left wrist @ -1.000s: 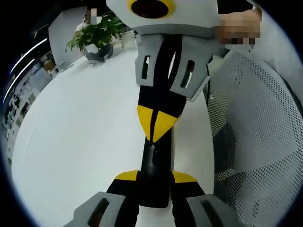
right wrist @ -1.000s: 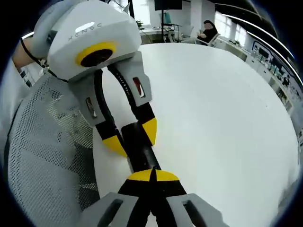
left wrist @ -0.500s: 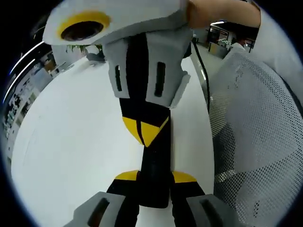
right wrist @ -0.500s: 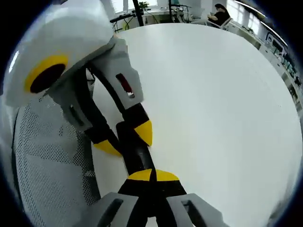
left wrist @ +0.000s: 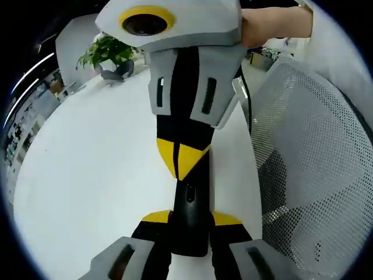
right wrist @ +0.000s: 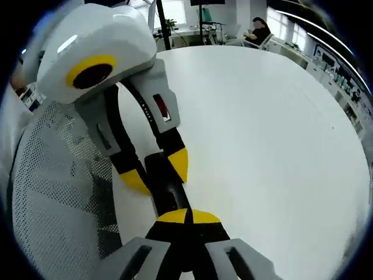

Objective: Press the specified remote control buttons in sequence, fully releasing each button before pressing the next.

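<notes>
We pinch the black remote (left wrist: 189,219) in the left gripper (left wrist: 189,217) at the table's (left wrist: 87,175) edge beside a mesh chair (left wrist: 309,163), the right gripper's (right wrist: 187,216) pressed-together tips on it, so we judge a press underway, sequence progress untold

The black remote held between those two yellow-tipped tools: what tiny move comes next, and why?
Probably ease the right tool straight down. Its shut yellow tips sit on the remote, just past a small button, while the left tool clamps the near end steady over the white table.
</notes>
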